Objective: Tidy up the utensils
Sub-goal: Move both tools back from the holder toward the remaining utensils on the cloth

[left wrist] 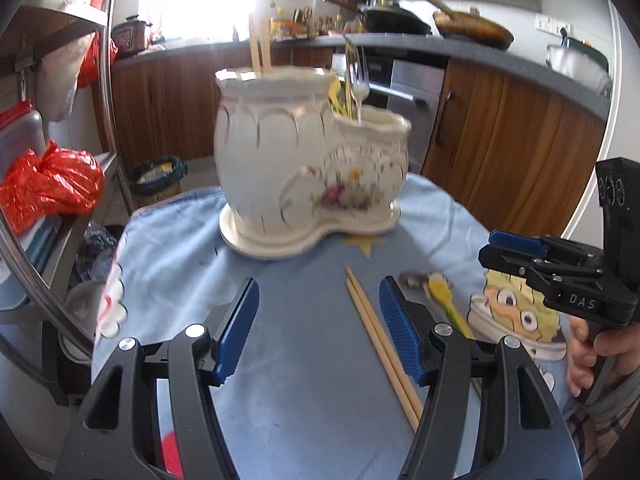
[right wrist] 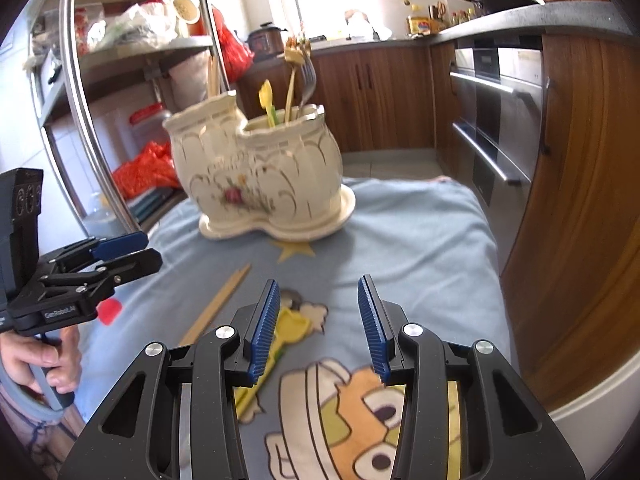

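- Table cloth [left wrist: 280, 360]: blue printed fabric covering the table; it carries every item below
- Ceramic holder [left wrist: 304, 164]: white two-compartment vessel on its own base, standing toward the far edge of the cloth. The tall compartment holds wooden sticks; the low compartment holds forks and a yellow utensil
- Left gripper [left wrist: 318, 328]: jaws wide apart, holding nothing. It hovers above the cloth near the near edge, and the right-hand pad sits just beside the loose chopsticks; contact cannot be confirmed
- Right gripper [right wrist: 318, 324]: jaws wide apart, empty. It is positioned over the yellow spoon, whose handle passes under the left-hand finger
- Chopsticks [left wrist: 380, 340]: a pair lying side by side on the cloth, tips pointing toward the holder, between holder and near edge
- Yellow spoon [right wrist: 294, 326]: flat on the cloth just to the right of the chopsticks
- Procedure, as judged: centre the left jaws across both chopsticks, lower until the pads straddle the pair, close on both together, then lift and insert into the tall compartment. Keep the two grippers well apart to avoid collision
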`<state>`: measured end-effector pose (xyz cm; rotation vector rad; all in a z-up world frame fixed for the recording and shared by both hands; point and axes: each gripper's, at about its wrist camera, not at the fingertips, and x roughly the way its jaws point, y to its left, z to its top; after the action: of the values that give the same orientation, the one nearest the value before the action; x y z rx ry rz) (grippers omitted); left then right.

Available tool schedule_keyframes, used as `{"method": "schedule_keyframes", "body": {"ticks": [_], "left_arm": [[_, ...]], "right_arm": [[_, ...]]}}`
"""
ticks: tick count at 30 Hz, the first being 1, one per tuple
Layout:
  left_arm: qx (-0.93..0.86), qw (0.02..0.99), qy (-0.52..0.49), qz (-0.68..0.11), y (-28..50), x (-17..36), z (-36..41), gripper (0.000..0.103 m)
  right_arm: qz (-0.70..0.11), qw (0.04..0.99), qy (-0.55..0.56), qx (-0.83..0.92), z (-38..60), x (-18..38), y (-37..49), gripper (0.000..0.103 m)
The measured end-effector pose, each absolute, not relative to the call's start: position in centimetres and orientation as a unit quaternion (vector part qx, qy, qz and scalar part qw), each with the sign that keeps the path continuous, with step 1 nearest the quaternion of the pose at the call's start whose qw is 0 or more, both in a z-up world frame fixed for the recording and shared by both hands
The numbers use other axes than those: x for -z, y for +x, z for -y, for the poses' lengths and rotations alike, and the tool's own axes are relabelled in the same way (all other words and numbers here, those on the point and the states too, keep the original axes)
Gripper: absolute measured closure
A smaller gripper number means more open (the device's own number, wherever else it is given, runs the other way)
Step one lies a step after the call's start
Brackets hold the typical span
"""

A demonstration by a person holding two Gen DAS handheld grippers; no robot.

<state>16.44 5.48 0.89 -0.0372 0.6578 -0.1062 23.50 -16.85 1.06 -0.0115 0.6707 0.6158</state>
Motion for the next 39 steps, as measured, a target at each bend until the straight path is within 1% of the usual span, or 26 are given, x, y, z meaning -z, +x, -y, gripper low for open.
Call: {"method": "schedule_keyframes", "body": {"ticks": [6,13,22,30,32,34,35,38,39], "left_arm": [[0.06,0.935,-0.004,-0.35,16.7,0.2,-4.3,0.042],[0.068,0.922,0.022,-0.382,17.0,1.6,-2.4,0.05],[0.066,0.912,0.033,-0.403,16.8,2.3,-2.2,0.054],[0.068,0.909,0.042,-0.408,17.1,2.4,-1.7,0.054],[0.072,0.906,0.046,-0.414,17.4,2.5,-1.4,0.055],[0.072,0.906,0.05,-0.414,17.4,2.5,-1.2,0.055],[0.074,0.906,0.046,-0.414,17.4,2.5,-1.3,0.057],[0.091,0.906,0.014,-0.413,17.3,2.5,-2.3,0.063],[0.097,0.905,0.003,-0.414,17.3,2.5,-2.7,0.063]], "right_arm": [[-0.343,0.889,-0.016,-0.302,16.7,-0.2,22.8,0.061],[-0.365,0.876,-0.034,-0.312,15.9,0.7,21.9,0.061],[-0.385,0.861,-0.048,-0.328,14.5,1.4,21.4,0.061],[-0.395,0.856,-0.052,-0.329,13.8,1.7,21.7,0.063],[-0.396,0.855,-0.052,-0.329,13.6,1.7,21.8,0.065],[-0.398,0.852,-0.049,-0.335,13.7,1.7,21.9,0.071],[-0.399,0.851,-0.049,-0.337,13.7,1.7,21.9,0.072],[-0.402,0.848,-0.051,-0.343,13.9,1.6,21.9,0.08],[-0.402,0.847,-0.053,-0.343,13.9,1.6,21.9,0.083]]}}
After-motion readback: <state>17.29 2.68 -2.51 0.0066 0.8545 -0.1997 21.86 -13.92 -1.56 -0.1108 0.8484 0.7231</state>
